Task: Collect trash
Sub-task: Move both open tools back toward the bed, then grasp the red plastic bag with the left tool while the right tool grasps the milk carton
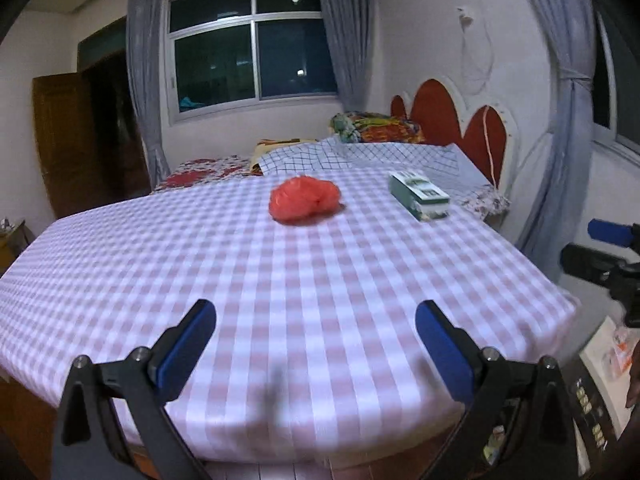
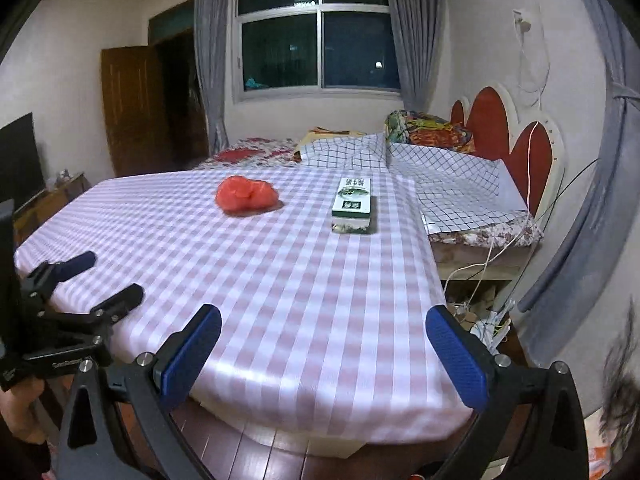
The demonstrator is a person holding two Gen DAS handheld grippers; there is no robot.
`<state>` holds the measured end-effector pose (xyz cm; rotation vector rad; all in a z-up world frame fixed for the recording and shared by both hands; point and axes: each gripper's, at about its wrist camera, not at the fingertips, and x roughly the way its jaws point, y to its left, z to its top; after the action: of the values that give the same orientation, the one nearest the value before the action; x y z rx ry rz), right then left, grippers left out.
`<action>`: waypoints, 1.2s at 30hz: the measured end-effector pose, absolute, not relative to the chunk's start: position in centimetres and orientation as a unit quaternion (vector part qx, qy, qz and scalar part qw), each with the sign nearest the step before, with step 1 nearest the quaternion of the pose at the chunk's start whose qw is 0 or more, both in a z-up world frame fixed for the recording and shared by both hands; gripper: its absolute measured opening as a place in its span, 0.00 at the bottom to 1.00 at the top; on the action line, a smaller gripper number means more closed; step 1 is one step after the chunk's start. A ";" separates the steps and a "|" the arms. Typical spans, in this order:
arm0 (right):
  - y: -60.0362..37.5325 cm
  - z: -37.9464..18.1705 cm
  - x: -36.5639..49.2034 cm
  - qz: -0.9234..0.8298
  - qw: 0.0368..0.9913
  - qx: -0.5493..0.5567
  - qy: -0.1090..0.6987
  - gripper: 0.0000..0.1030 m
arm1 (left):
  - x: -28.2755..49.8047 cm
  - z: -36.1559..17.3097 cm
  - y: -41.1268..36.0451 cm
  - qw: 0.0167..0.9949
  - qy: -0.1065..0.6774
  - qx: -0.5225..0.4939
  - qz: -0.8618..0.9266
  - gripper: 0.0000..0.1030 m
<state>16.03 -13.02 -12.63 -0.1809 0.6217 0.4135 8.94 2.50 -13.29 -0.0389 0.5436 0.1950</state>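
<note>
Bedroom interior; foreground table with one pink-and-white checked tablecloth (image 1: 320,300) (image 2: 280,280). On cloth, far half: one crumpled red plastic bag (image 1: 304,199) (image 2: 246,194) and one green-and-white carton (image 1: 420,195) (image 2: 352,205), lying flat, near each other but apart; bag to left of carton in both views. Beyond table: one bed with grid-patterned sheet (image 1: 360,158) (image 2: 440,168), one folded multicoloured quilt (image 1: 376,126) (image 2: 428,128), one red scalloped headboard (image 1: 440,112) (image 2: 508,136). Back wall: one sliding window (image 1: 252,44) (image 2: 316,34) between two grey curtains; one wooden door (image 1: 72,148) (image 2: 136,112) at left. Left gripper (image 1: 316,344) (image 2: 104,280): two blue-padded fingers spread wide, holding nothing, over near table edge. Right gripper (image 2: 324,352) (image 1: 592,248): two fingers likewise spread wide and bare, over near right corner. Both well short of bag and carton.
</note>
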 end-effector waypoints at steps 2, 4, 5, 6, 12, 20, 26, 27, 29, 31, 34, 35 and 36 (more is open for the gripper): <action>-12.1 -12.7 18.3 0.202 0.924 -0.085 0.314 1.00 | 10.6 -13.3 2.8 0.956 0.276 -0.020 0.101 0.98; -11.0 -12.6 20.5 0.194 0.921 -0.096 0.323 1.00 | 11.6 -13.2 2.9 0.955 0.277 -0.021 0.103 0.98; -10.7 -12.6 21.3 0.193 0.921 -0.097 0.325 1.00 | 12.7 -13.2 3.1 0.954 0.282 -0.022 0.103 0.98; -10.4 -12.7 22.2 0.197 0.919 -0.097 0.329 1.00 | 13.4 -13.2 3.2 0.953 0.285 -0.024 0.102 0.98; -9.4 -13.0 26.9 0.189 0.913 -0.106 0.347 1.00 | 17.3 -13.0 4.0 0.948 0.301 -0.040 0.097 0.98; -7.0 -13.9 33.2 0.179 0.899 -0.113 0.383 1.00 | 23.1 -13.6 6.2 0.934 0.338 -0.048 0.103 0.97; -5.1 -16.0 37.6 0.162 0.887 -0.125 0.414 1.00 | 27.3 -14.9 7.3 0.924 0.362 -0.050 0.113 0.97; -4.9 -16.3 38.2 0.160 0.885 -0.126 0.418 0.99 | 28.0 -15.0 7.5 0.923 0.365 -0.047 0.114 0.97; -5.0 -17.0 39.2 0.159 0.881 -0.123 0.428 0.92 | 29.2 -15.2 7.9 0.920 0.370 -0.047 0.118 0.97; -5.3 -17.4 40.0 0.159 0.877 -0.118 0.437 0.85 | 29.9 -15.4 8.3 0.918 0.375 -0.049 0.119 0.97; -5.6 -17.6 40.5 0.170 0.875 -0.114 0.440 0.85 | 30.6 -15.5 8.6 0.919 0.374 -0.042 0.121 0.97; -5.5 -17.6 40.7 0.172 0.874 -0.116 0.439 0.85 | 30.8 -15.6 8.7 0.918 0.375 -0.040 0.119 0.97; -5.4 -17.7 41.0 0.174 0.873 -0.120 0.440 0.85 | 31.2 -15.5 8.7 0.918 0.376 -0.039 0.119 0.97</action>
<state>41.02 -5.39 -17.68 -0.2505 0.9191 0.3627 31.22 8.68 -15.54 -0.0792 0.7735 0.2448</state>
